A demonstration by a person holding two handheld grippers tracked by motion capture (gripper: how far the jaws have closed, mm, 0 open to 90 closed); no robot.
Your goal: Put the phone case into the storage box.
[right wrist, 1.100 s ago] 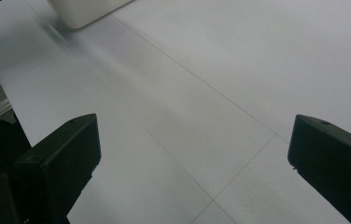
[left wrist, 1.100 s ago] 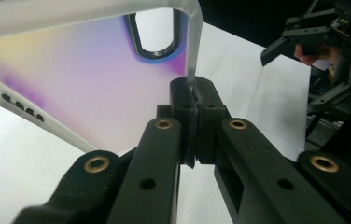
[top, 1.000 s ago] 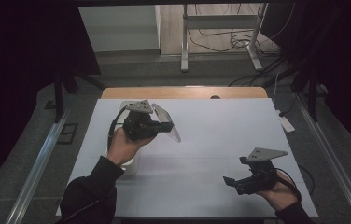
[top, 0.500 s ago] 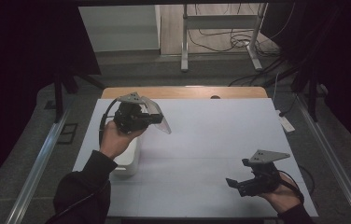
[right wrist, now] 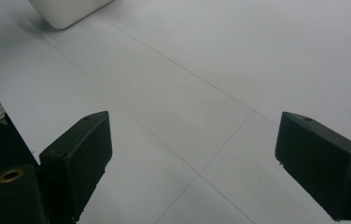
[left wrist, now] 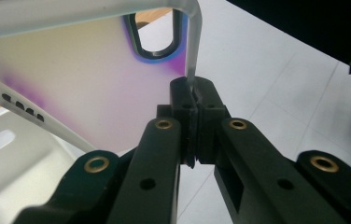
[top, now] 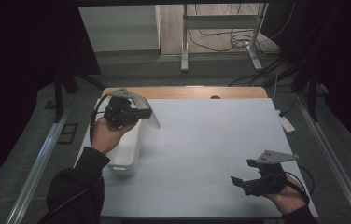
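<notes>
The left gripper (top: pixel 141 113) pinches a translucent phone case (left wrist: pixel 94 79) by its rim, above the white box (top: pixel 126 154); well right of the box, the right gripper (top: pixel 239 182), jaws just narrowing, stands wide and empty over the white table (top: pixel 211 140).

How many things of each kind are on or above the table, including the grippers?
Clear phone case: 1
White box: 1
Grippers: 2, left gripper and right gripper
Total: 4

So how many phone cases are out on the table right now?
1: a translucent phone case, pinched at its edge in the left claw above the white box. More could be hidden inside.
</notes>
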